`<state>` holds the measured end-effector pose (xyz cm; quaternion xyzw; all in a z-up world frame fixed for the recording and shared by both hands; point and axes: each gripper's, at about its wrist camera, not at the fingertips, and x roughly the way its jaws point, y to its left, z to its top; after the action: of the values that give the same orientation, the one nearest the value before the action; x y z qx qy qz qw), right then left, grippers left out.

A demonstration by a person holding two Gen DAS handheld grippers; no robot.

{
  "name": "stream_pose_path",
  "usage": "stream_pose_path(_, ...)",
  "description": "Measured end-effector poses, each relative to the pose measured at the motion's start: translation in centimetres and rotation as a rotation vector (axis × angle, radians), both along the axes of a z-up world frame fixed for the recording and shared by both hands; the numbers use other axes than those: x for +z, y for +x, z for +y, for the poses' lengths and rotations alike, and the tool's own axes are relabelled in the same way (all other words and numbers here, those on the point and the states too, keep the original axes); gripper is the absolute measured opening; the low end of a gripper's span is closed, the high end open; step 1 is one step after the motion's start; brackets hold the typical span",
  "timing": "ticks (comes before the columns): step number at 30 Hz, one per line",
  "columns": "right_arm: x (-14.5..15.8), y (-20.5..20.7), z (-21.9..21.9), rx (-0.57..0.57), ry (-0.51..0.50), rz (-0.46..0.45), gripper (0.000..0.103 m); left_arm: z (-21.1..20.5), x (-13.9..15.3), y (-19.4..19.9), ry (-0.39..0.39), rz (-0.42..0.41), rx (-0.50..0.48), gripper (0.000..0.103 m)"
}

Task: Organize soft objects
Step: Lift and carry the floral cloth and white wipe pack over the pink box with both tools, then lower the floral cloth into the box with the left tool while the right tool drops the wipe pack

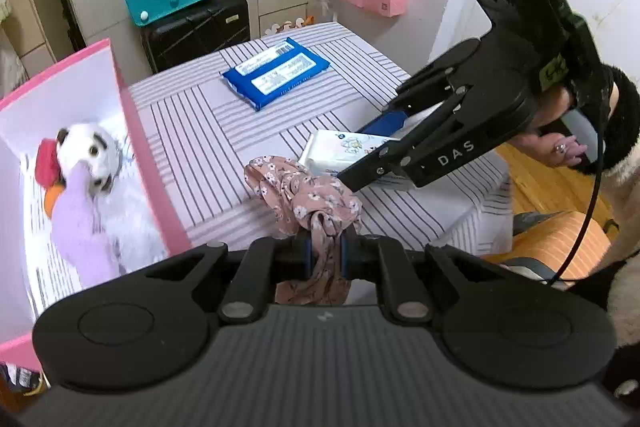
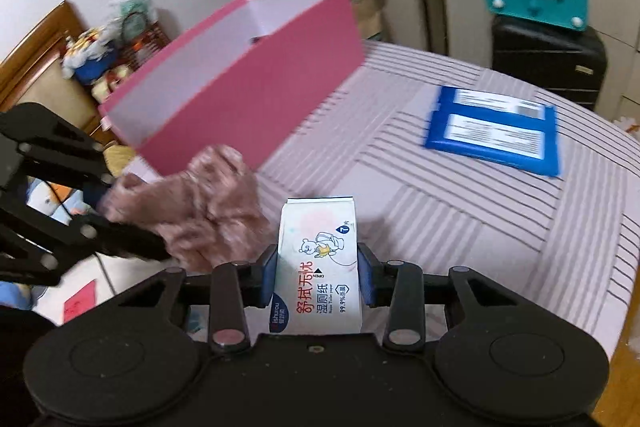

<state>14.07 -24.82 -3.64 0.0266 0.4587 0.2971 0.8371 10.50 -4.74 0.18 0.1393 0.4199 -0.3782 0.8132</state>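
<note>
Left hand-held gripper (image 1: 324, 251) clamped on limp floral cloth (image 1: 308, 195) bunched above the bed (image 1: 208, 131) near pink box (image 1: 136, 131); right hand-held gripper (image 2: 320, 275) pinches squashy wipes pack (image 2: 320, 267) mid-body, likely light, slick film.

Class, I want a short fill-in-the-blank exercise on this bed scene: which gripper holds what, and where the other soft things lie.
1. The left gripper is shut on the floral ____.
2. The right gripper holds a white pack of ____.
3. The plush toy lies inside the ____ box.
4. The blue pack lies flat on the striped ____.

Missing words: cloth; wet wipes; pink; bed
</note>
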Motion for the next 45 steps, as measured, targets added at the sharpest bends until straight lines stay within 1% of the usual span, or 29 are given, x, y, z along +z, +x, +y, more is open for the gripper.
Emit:
stream_pose_path(2, 0.9, -0.6, 1.2, 0.023, -0.004, 0.010, 0.045, 0.9, 0.4, -0.4, -0.011, 0.009, 0.006, 0.012)
stream_pose_path(5, 2.3, -1.6, 2.7, 0.057, -0.009, 0.013, 0.045, 2.2, 1.5, -1.3, -0.029, -0.003, 0.023, 0.012)
stream_pose_path(9, 4.3, -2.5, 4.2, 0.087, 0.002, 0.022, 0.045, 3.9, 3.3, -2.6, -0.044, -0.044, 0.027, 0.012)
stream_pose_path(13, 6.7, -3.2, 5.7, 0.114, 0.009, -0.004, 0.045, 6.4, 4.7, -3.4, -0.083, -0.097, 0.072, 0.012)
stream_pose_path(17, 8.4, -3.0, 7.1, 0.134, 0.019, -0.038, 0.045, 9.5, 5.6, -3.1, -0.134, -0.125, 0.140, 0.012)
stream_pose_path(21, 9.6, -2.2, 8.5, 0.161, 0.014, -0.072, 0.045, 11.9, 6.6, -2.2, -0.158, -0.170, 0.204, 0.012)
stream_pose_path(25, 10.5, -0.5, 9.8, 0.177, 0.040, -0.086, 0.045, 13.3, 7.2, -0.9, -0.165, -0.218, 0.247, 0.012)
stream_pose_path(28, 10.9, 1.2, 11.0, 0.181, 0.062, -0.097, 0.045, 13.7, 7.0, 0.7, -0.133, -0.268, 0.275, 0.012)
stream_pose_path(31, 11.1, 3.1, 12.2, 0.186, 0.078, -0.101, 0.045, 13.9, 6.1, 2.8, -0.093, -0.287, 0.296, 0.012)
stream_pose_path(33, 10.9, 5.1, 13.1, 0.179, 0.091, -0.089, 0.045, 14.0, 5.1, 4.2, -0.071, -0.279, 0.305, 0.012)
stream_pose_path(37, 9.9, 9.1, 15.0, 0.168, 0.104, -0.023, 0.045, 14.4, 2.7, 7.5, -0.030, -0.229, 0.326, 0.013)
stream_pose_path(38, 9.6, 10.2, 15.5, 0.165, 0.101, -0.010, 0.045, 14.5, 2.2, 8.1, -0.012, -0.225, 0.330, 0.013)
stream_pose_path(40, 8.9, 12.3, 16.6, 0.159, 0.088, 0.009, 0.045, 14.2, 1.1, 9.1, 0.053, -0.237, 0.341, 0.013)
stream_pose_path(43, 7.7, 14.9, 18.3, 0.143, 0.059, 0.027, 0.045, 14.0, 0.4, 10.2, 0.153, -0.286, 0.352, 0.013)
stream_pose_path(45, 6.8, 16.6, 19.6, 0.131, 0.040, 0.046, 0.045, 14.0, 0.7, 11.0, 0.180, -0.302, 0.363, 0.013)
